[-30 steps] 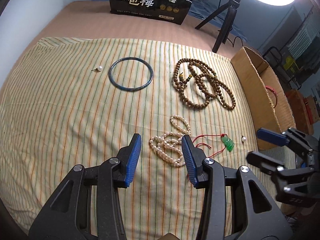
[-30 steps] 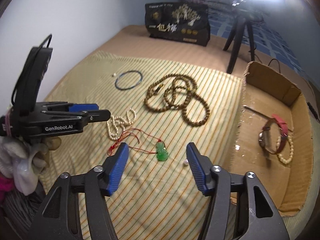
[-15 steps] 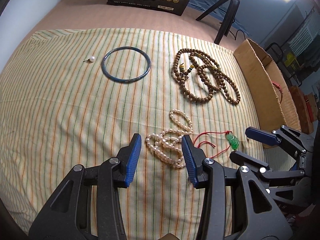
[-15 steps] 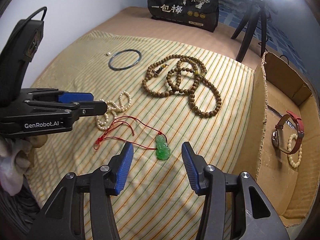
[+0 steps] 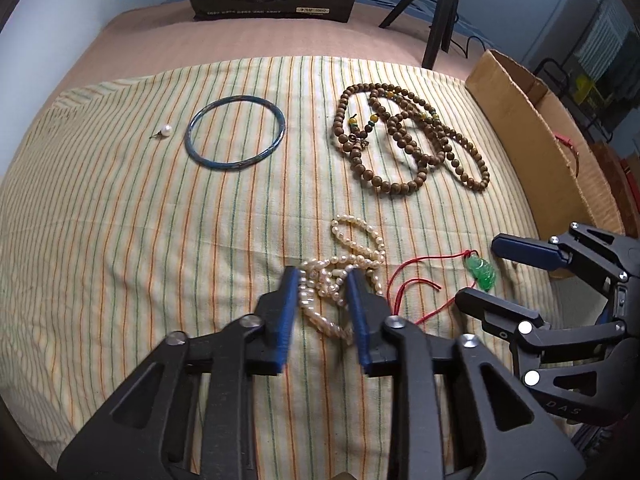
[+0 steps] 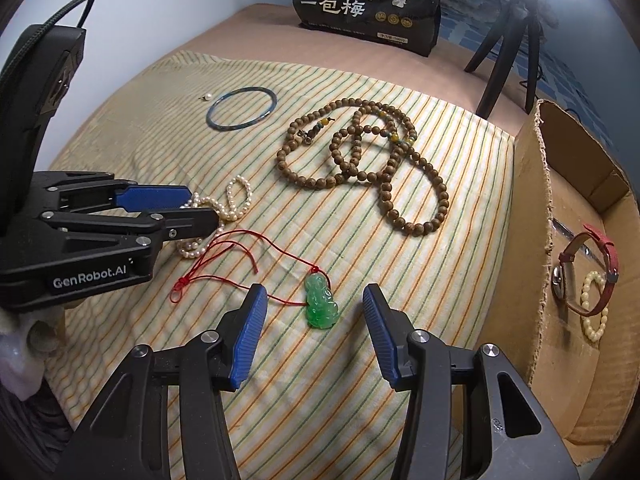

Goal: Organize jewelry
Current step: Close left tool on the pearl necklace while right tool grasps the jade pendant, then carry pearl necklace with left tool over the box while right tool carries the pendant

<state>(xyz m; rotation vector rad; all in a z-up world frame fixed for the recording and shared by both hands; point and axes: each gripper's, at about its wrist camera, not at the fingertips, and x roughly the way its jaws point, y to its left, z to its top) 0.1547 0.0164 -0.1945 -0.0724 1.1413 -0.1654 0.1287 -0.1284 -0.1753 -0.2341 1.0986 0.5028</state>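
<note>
A pearl necklace (image 5: 340,264) lies bunched on the striped cloth; it also shows in the right wrist view (image 6: 224,208). My left gripper (image 5: 323,278) is open with its fingers on either side of the pearls, low over them. A green jade pendant (image 6: 320,300) on a red cord (image 6: 224,252) lies between the fingers of my open right gripper (image 6: 314,300), which hovers just above it. The pendant also shows in the left wrist view (image 5: 482,270), as does the right gripper (image 5: 480,272).
A brown wooden bead necklace (image 5: 408,140), a blue bangle (image 5: 236,132) and a single pearl stud (image 5: 165,131) lie further back. A cardboard box (image 6: 532,216) at the right holds a red-strap watch (image 6: 588,272) and a bead bracelet (image 6: 592,304). A black bag (image 6: 368,4) and tripod (image 6: 504,52) stand behind.
Both grippers have moved forward and down. The left gripper's fingers have narrowed and now straddle the pearls. The right gripper now frames the jade pendant.
</note>
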